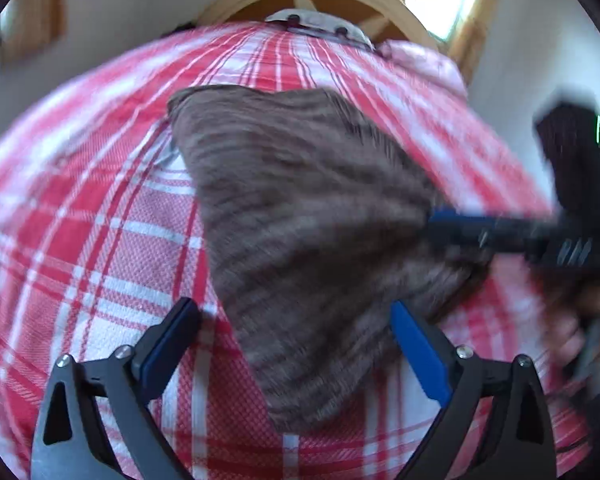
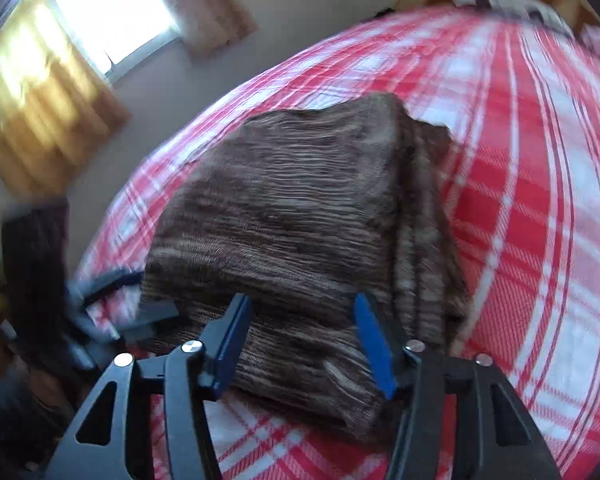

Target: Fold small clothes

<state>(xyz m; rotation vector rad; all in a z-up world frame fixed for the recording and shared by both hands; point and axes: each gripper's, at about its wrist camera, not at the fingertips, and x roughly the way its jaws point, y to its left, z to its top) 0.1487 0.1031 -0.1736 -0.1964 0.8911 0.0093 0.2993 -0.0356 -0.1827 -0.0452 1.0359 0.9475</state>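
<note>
Right wrist view: the brown knit garment (image 2: pixel 300 240) lies already doubled on the red plaid bed cover (image 2: pixel 540 200). Both tongs, right (image 2: pixel 300 344) and left (image 1: pixel 292 344), stand wide and hold nothing. Best to pinch one edge at two corners and keep the layers aligned.

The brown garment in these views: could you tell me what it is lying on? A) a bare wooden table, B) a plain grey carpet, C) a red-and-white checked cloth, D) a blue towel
C: the brown garment lies folded on a red-and-white checked cloth that spreads out around it in both views.
</note>
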